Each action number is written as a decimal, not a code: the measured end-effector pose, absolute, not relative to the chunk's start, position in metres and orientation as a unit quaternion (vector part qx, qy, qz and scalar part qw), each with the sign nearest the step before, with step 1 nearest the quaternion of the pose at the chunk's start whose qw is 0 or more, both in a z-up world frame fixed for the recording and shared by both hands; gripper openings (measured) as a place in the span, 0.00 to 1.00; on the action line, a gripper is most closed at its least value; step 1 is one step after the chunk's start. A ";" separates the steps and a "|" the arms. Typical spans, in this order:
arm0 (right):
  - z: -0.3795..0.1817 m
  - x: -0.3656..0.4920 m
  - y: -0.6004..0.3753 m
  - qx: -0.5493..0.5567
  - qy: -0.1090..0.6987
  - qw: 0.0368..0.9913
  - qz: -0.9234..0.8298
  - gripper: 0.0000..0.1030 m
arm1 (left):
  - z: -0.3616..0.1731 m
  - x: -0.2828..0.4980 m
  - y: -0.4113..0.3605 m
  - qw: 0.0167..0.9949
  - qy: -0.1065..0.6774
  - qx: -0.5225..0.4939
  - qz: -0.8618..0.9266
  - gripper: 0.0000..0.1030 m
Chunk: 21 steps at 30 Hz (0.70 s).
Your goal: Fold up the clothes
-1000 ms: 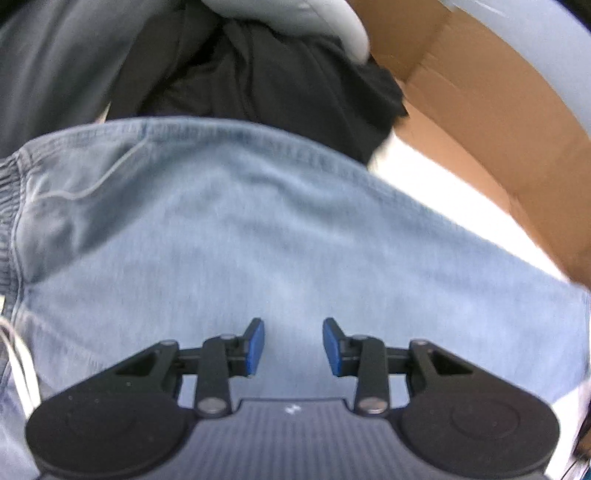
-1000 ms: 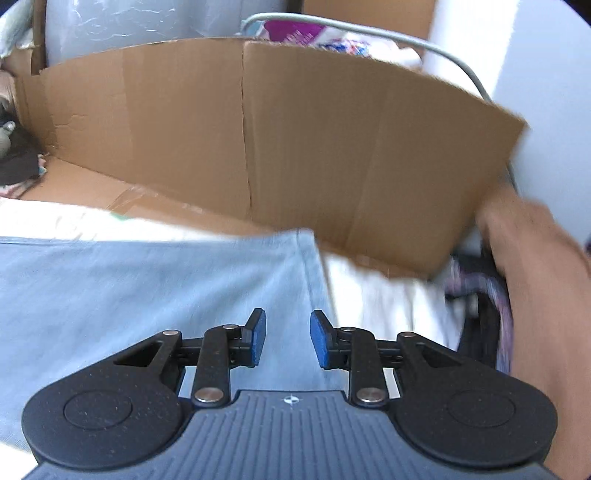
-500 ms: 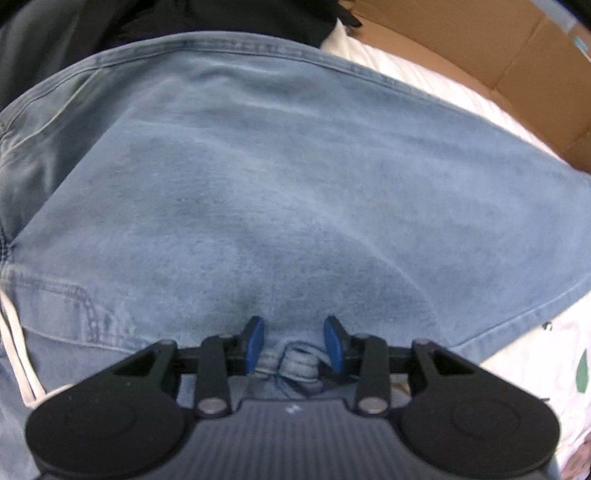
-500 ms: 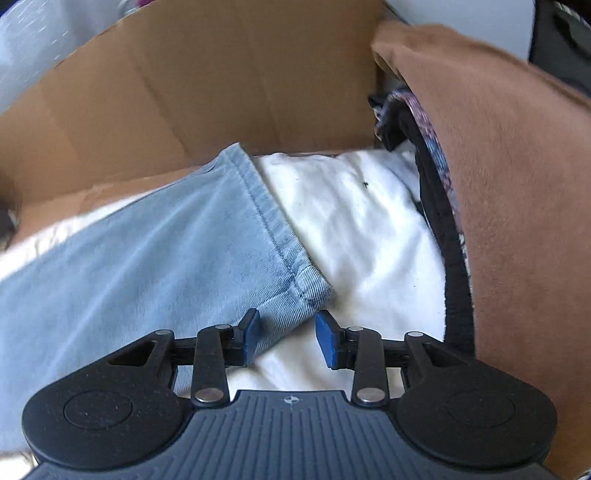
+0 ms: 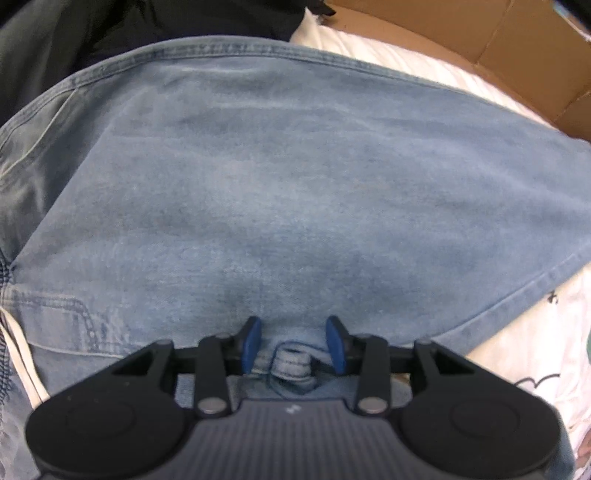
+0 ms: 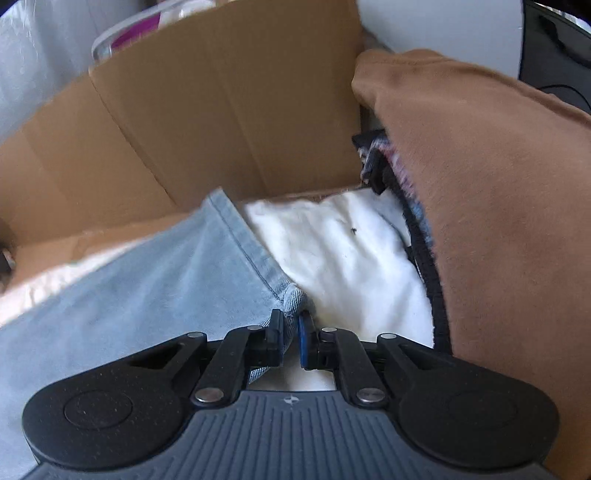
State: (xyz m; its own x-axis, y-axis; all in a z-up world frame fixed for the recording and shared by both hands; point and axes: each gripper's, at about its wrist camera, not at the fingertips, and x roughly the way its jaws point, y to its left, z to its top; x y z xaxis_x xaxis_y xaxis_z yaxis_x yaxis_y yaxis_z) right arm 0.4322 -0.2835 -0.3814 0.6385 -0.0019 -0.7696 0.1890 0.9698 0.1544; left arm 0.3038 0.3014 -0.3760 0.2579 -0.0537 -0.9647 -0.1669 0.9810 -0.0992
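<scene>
Light blue denim jeans (image 5: 280, 192) lie spread flat across a white sheet (image 5: 532, 354), filling the left wrist view. My left gripper (image 5: 293, 345) stands open low over the near edge of the jeans, with a bunched fold of denim (image 5: 293, 365) between its blue pads. In the right wrist view the jeans' leg (image 6: 140, 288) runs from the left to a hemmed corner (image 6: 293, 299). My right gripper (image 6: 291, 339) is shut on that hem corner, the denim pinched between its fingers.
A brown cardboard box wall (image 6: 207, 125) stands behind the jeans and shows at the far right (image 5: 480, 40) in the left wrist view. A brown garment (image 6: 498, 229) over dark patterned cloth (image 6: 413, 206) lies to the right. Dark clothes (image 5: 155, 26) sit beyond the jeans. A white drawstring (image 5: 22, 354) hangs at left.
My right gripper has shut on the hem corner of the jeans' leg. My left gripper has dropped to the near edge of the jeans and stays open.
</scene>
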 end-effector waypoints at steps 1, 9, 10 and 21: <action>-0.386 0.433 -0.282 0.102 0.428 0.897 -0.053 0.07 | -0.374 0.302 0.303 0.790 0.605 -0.094 0.036 0.40; -0.388 0.413 -0.275 0.084 0.430 0.897 -0.065 0.21 | -0.357 0.276 0.320 0.789 0.598 -0.121 0.069 0.39; -0.384 0.407 -0.274 0.085 0.433 0.895 -0.064 0.21 | -0.356 0.271 0.322 0.788 0.598 -0.125 0.075 0.39; -0.325 0.340 -0.259 0.082 0.446 0.891 -0.001 0.33 | -0.326 0.221 0.332 0.789 0.589 -0.139 0.108 0.40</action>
